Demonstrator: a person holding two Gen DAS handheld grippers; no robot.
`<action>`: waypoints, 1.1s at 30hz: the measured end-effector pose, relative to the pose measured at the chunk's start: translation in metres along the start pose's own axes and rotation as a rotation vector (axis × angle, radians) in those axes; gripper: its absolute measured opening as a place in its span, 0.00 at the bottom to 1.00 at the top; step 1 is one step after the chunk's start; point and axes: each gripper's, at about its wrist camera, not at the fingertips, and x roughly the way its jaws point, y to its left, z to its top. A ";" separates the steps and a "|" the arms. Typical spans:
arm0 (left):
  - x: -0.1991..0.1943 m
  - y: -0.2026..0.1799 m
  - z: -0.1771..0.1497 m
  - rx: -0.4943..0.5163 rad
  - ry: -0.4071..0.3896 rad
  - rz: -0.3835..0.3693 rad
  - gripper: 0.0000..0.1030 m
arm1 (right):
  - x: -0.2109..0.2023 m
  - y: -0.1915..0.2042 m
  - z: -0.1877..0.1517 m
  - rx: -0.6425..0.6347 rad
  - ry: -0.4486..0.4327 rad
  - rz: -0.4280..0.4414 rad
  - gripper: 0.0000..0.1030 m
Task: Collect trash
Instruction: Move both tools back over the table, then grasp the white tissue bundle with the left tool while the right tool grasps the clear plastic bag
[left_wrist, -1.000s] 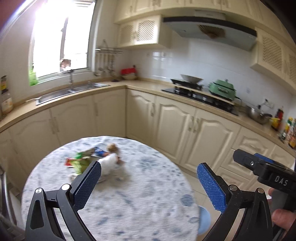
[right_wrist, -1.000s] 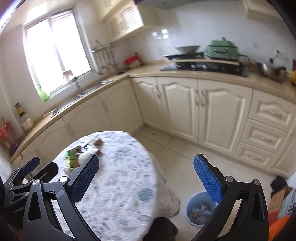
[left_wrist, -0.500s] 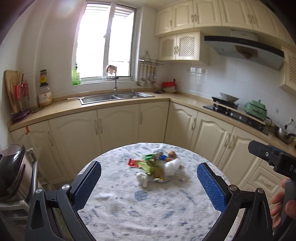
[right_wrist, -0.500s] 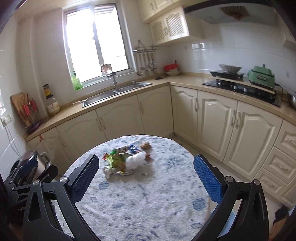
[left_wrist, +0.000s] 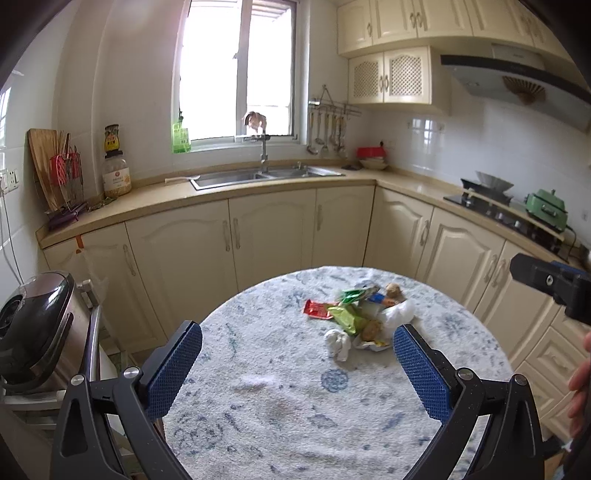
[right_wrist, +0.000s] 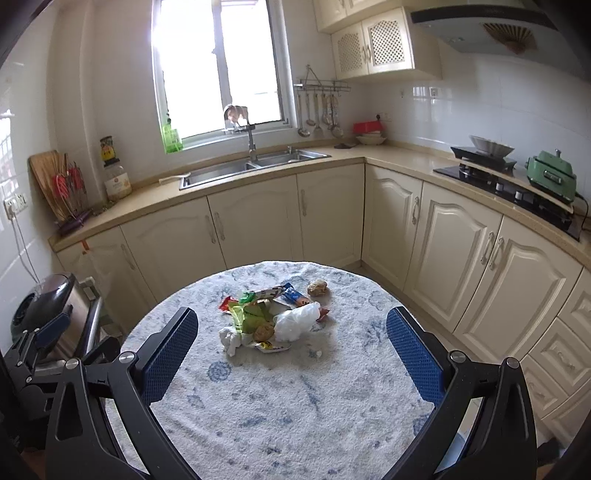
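Overhead, cream wooden wall cupboards run along the far wall, with matching cream base cabinets under a beige L-shaped countertop that wraps the corner. A bright two-pane window sits above a stainless-steel double sink with a tall faucet. To the right on the counter stand a black gas stove and a green lidded electric pot.

Nearer the cameras is a round table covered in a white cloth with blue floral print. At its left stands a shiny steel appliance with a dark domed lid.

Both grippers hover above the near edge of the table, touching nothing. Seen from its own camera, the left gripper has its blue-padded fingers spread wide; the right gripper is likewise spread wide, with nothing between its pads.

A pile of trash lies on the far half of the table, well ahead of both grippers. It includes a crumpled white plastic bag, a green snack wrapper, a blue wrapper, a red wrapper at the left edge, a crumpled white tissue on the near left, a brown food scrap in the middle, and a second brown lump just apart at the far right.
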 end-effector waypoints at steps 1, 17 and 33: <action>0.014 0.001 0.002 0.001 0.018 0.001 0.99 | 0.009 0.000 0.000 -0.002 0.013 -0.004 1.00; 0.225 -0.016 0.001 0.085 0.281 -0.062 0.99 | 0.171 -0.017 -0.033 0.051 0.297 0.004 0.99; 0.340 -0.044 0.015 0.137 0.366 -0.193 0.36 | 0.247 -0.024 -0.053 0.161 0.403 0.120 0.45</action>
